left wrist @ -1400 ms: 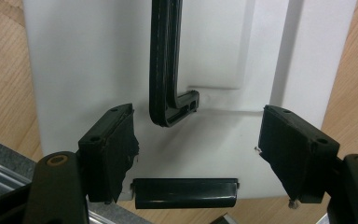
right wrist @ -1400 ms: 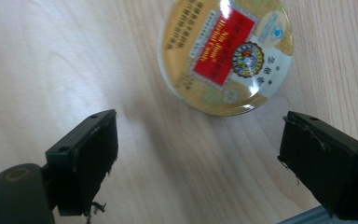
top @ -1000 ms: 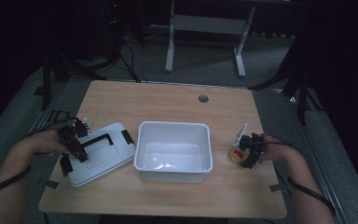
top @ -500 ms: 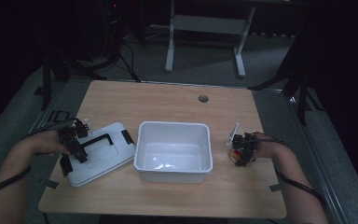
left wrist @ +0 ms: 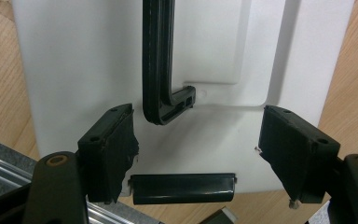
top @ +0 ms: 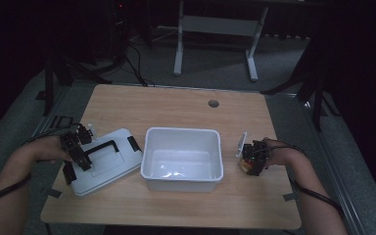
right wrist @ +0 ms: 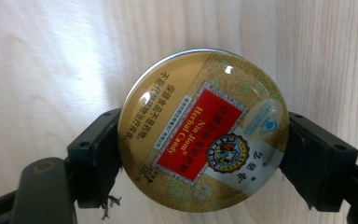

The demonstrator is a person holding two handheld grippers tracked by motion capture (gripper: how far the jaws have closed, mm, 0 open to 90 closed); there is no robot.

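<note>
The right gripper [right wrist: 200, 154] is clamping its jaws on the round gold candy tin [right wrist: 203, 128] (lying on the wooden desk [top: 176, 105]) — next, probably lifting toward the white plastic bin [top: 182, 159]; the left gripper [left wrist: 200, 161] is hovering wide-jawed over the white lid [left wrist: 98, 60].

The white bin [top: 183, 159] stands in the middle of the worktop [top: 176, 105], blocking the straight path between the two sides. To its left the white lid [top: 103, 164] with its raised black handle [left wrist: 161, 60] covers that corner. The far half of the worktop lies bare and passable.
</note>
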